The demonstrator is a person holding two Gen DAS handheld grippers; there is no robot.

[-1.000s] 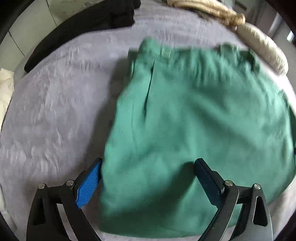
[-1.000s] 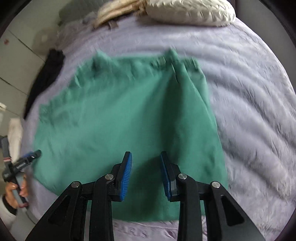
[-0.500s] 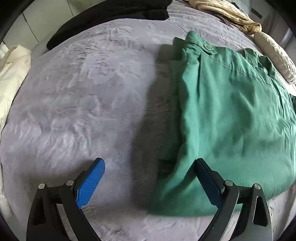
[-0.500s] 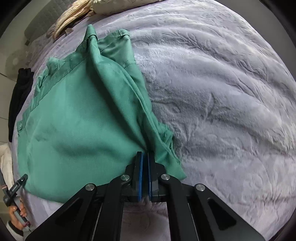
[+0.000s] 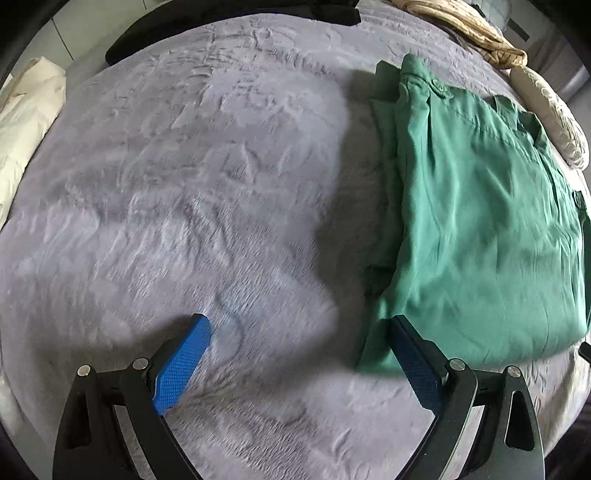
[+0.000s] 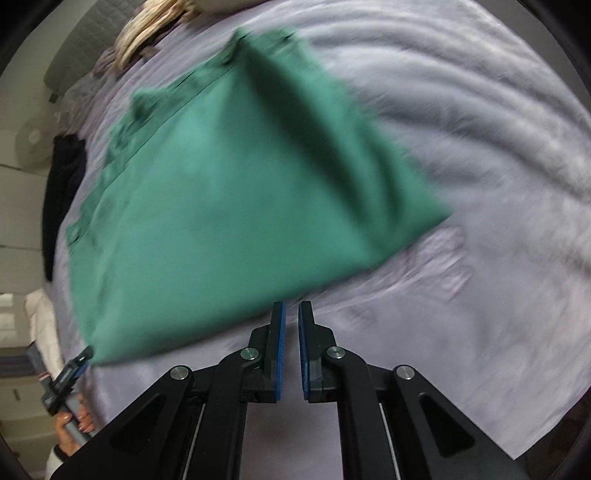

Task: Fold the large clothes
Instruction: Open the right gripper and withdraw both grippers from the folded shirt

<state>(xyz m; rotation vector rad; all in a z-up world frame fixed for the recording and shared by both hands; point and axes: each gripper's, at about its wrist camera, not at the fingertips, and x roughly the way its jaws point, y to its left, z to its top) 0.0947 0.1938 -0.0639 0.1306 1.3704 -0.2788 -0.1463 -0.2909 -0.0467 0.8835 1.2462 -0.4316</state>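
Note:
The green garment (image 5: 480, 229) lies folded on the grey bedspread (image 5: 184, 184), waistband and button toward the far side. My left gripper (image 5: 299, 325) is wide open over bare bedspread, its right finger touching or just over the garment's near left corner. In the right wrist view the green garment (image 6: 229, 206) is blurred and sits just beyond my right gripper (image 6: 291, 308). Its jaws are opening, a narrow gap between the blue pads and nothing in it. The left gripper (image 6: 70, 373) shows at the lower left, held by a hand (image 6: 72, 432).
A black garment (image 5: 229, 26) lies at the bed's far edge, a cream cloth (image 5: 26, 122) at the left. A beige garment (image 5: 469, 26) and a pale pillow (image 5: 554, 118) sit at the far right. Bare bedspread spreads left of the green garment.
The left gripper slid left off the green garment onto bare bedspread. The right gripper shut on the garment's edge, then let go and pulled back with a roll.

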